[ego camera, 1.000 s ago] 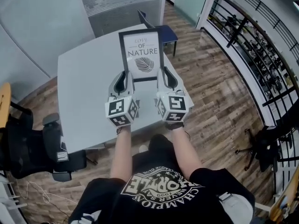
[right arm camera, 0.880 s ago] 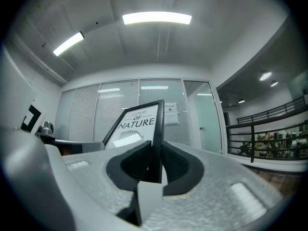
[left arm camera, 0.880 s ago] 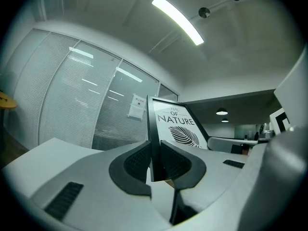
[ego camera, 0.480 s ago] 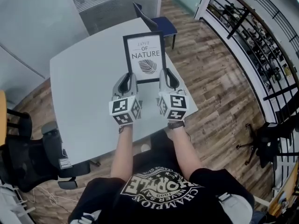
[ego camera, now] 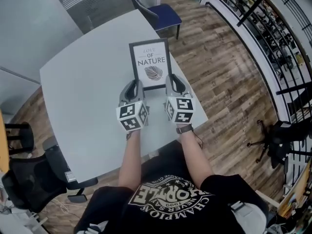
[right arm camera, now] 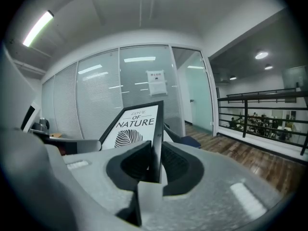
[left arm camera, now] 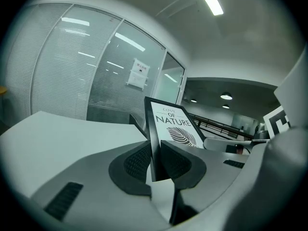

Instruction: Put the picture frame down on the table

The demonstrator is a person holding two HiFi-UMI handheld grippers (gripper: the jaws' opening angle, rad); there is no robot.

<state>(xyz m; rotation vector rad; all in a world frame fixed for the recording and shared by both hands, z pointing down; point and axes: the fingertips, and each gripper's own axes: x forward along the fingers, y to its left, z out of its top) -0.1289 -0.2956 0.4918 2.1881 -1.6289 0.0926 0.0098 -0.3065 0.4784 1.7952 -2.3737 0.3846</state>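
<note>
A black picture frame (ego camera: 151, 62) with a white "LOVE OF NATURE" leaf print is held above the grey table (ego camera: 83, 91), leaning back. My left gripper (ego camera: 135, 86) is shut on the frame's lower left edge, and my right gripper (ego camera: 172, 82) is shut on its lower right edge. In the left gripper view the frame (left arm camera: 168, 129) rises edge-on between the dark pads (left arm camera: 137, 162). The right gripper view has the frame (right arm camera: 137, 124) clamped the same way between its pads (right arm camera: 175, 161). Whether the frame's bottom touches the table is hidden.
A blue chair (ego camera: 158, 13) stands at the table's far side. A black office chair (ego camera: 34, 179) sits at the near left. Wood floor (ego camera: 229, 82) and a black railing (ego camera: 273, 38) lie to the right; glass partitions (left arm camera: 96, 81) stand behind the table.
Both grippers and the frame have shifted slightly down in the head view, and the view has swung so that more of the table shows. The grips are unchanged.
</note>
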